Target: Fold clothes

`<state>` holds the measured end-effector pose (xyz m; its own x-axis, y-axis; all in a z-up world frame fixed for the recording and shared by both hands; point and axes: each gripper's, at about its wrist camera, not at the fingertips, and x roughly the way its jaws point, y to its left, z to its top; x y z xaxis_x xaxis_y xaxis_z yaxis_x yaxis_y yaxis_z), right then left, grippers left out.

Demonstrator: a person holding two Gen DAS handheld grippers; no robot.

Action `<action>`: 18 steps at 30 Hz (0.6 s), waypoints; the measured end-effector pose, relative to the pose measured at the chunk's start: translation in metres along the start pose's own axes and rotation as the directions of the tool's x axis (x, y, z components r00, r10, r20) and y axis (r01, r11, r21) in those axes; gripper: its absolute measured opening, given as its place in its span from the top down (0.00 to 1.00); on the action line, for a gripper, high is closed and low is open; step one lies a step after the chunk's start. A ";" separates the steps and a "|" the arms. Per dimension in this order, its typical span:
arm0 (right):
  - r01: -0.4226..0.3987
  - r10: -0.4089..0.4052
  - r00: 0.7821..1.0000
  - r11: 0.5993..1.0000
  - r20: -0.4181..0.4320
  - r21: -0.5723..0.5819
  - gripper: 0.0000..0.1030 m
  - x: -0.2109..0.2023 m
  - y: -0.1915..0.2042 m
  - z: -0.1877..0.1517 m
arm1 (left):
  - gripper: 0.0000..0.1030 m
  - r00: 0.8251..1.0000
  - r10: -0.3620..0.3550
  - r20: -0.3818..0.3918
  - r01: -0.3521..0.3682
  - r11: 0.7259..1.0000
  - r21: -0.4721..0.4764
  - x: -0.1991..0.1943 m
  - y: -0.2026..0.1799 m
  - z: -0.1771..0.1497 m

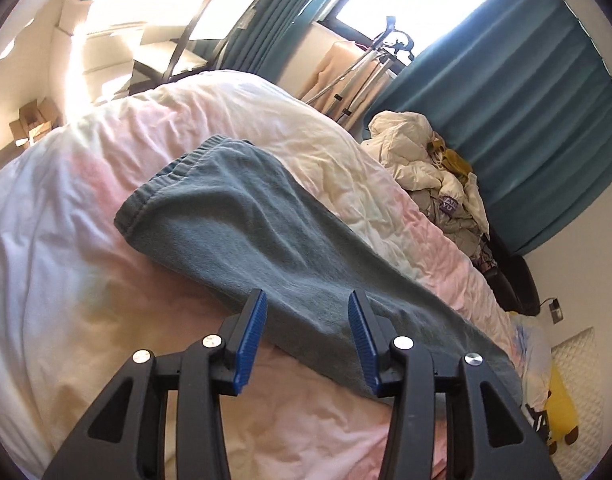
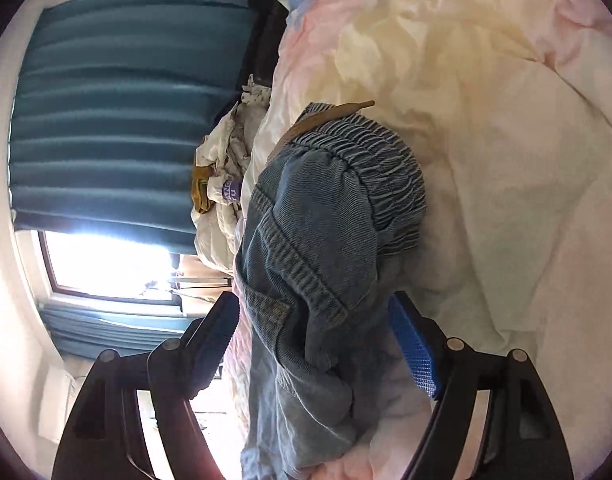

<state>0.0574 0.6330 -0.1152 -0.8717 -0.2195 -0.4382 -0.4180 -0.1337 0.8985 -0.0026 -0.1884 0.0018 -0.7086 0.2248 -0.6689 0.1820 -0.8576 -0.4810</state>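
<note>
Left claw (image 1: 306, 312) stands part-open over the grey-green garment (image 1: 246, 216) lying on the bed (image 1: 66, 240), pads clear. Right claw (image 2: 314, 320) gapes wide around bunched denim trousers (image 2: 318, 240), their legs cut off below.

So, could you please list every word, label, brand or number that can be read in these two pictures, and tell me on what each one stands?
No text here can be read in full.
Purple tag on the pile of pale clothes beside the bed: white letters, too small and blurred to read.
The same purple tag in the right wrist view: also unreadable.
Grey-green garment, jeans, curtains: no lettering visible.
</note>
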 end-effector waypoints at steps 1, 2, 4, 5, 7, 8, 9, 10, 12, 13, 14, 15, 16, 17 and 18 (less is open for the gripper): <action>-0.021 0.021 1.000 0.999 0.001 0.031 0.25 0.003 -0.004 0.003 | 0.58 1.000 0.000 -0.009 0.000 1.000 0.023 0.005 -0.008 -0.002; -0.042 0.041 0.999 0.997 0.006 0.062 0.25 0.005 -0.010 0.007 | 0.58 1.000 -0.002 -0.021 0.003 0.999 0.041 0.010 -0.015 -0.004; -0.080 0.078 0.997 0.989 0.018 0.125 0.25 0.012 -0.020 0.012 | 0.58 0.998 0.002 -0.057 0.002 0.997 0.076 0.026 -0.029 -0.009; -0.103 0.101 0.995 0.982 0.023 0.156 0.25 0.016 -0.025 0.015 | 0.58 0.997 0.006 -0.076 0.001 0.996 0.093 0.035 -0.037 -0.012; -0.163 0.162 0.987 0.962 0.023 0.217 0.25 0.028 -0.034 0.021 | 0.58 0.994 -0.007 -0.114 0.021 0.993 0.119 0.053 -0.050 -0.017; -0.183 0.183 0.983 0.955 0.022 0.231 0.24 0.034 -0.037 0.025 | 0.58 0.991 -0.023 -0.132 0.041 0.991 0.130 0.063 -0.057 -0.020; -0.193 0.193 0.981 0.953 0.023 0.234 0.24 0.038 -0.039 0.029 | 0.58 0.987 -0.053 -0.151 0.074 0.988 0.136 0.072 -0.063 -0.023; -0.195 0.194 0.981 0.952 0.028 0.238 0.24 0.043 -0.042 0.032 | 0.58 0.982 -0.083 -0.172 0.107 0.985 0.133 0.083 -0.068 -0.026; -0.180 0.178 0.983 0.949 0.032 0.260 0.24 0.052 -0.051 0.039 | 0.58 0.970 -0.123 -0.211 0.151 0.981 0.124 0.105 -0.077 -0.031; -0.174 0.172 0.985 0.946 0.033 0.273 0.24 0.057 -0.055 0.043 | 0.58 0.966 -0.123 -0.225 0.154 0.980 0.125 0.114 -0.081 -0.033; -0.168 0.165 0.986 0.943 0.033 0.287 0.24 0.062 -0.057 0.046 | 0.58 0.964 -0.122 -0.237 0.155 0.980 0.128 0.123 -0.085 -0.036; -0.156 0.153 0.988 0.943 0.034 0.296 0.24 0.065 -0.058 0.050 | 0.58 0.962 -0.116 -0.248 0.153 0.979 0.136 0.131 -0.088 -0.039; -0.144 0.140 0.989 0.942 0.034 0.304 0.24 0.069 -0.058 0.053 | 0.58 0.961 -0.105 -0.257 0.146 0.978 0.147 0.139 -0.092 -0.042; -0.129 0.124 0.992 0.942 0.035 0.309 0.24 0.071 -0.058 0.057 | 0.58 0.960 -0.095 -0.264 0.140 0.978 0.157 0.145 -0.094 -0.043; -0.102 0.095 0.995 0.948 0.037 0.300 0.25 0.072 -0.053 0.059 | 0.58 0.960 -0.084 -0.268 0.133 0.977 0.169 0.151 -0.096 -0.045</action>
<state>0.0012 0.6817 -0.1931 -0.9163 -0.1952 -0.3496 -0.3845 0.1857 0.9043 -0.0961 -0.0508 -0.0784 -0.5126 0.4121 -0.7533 -0.0320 -0.8859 -0.4628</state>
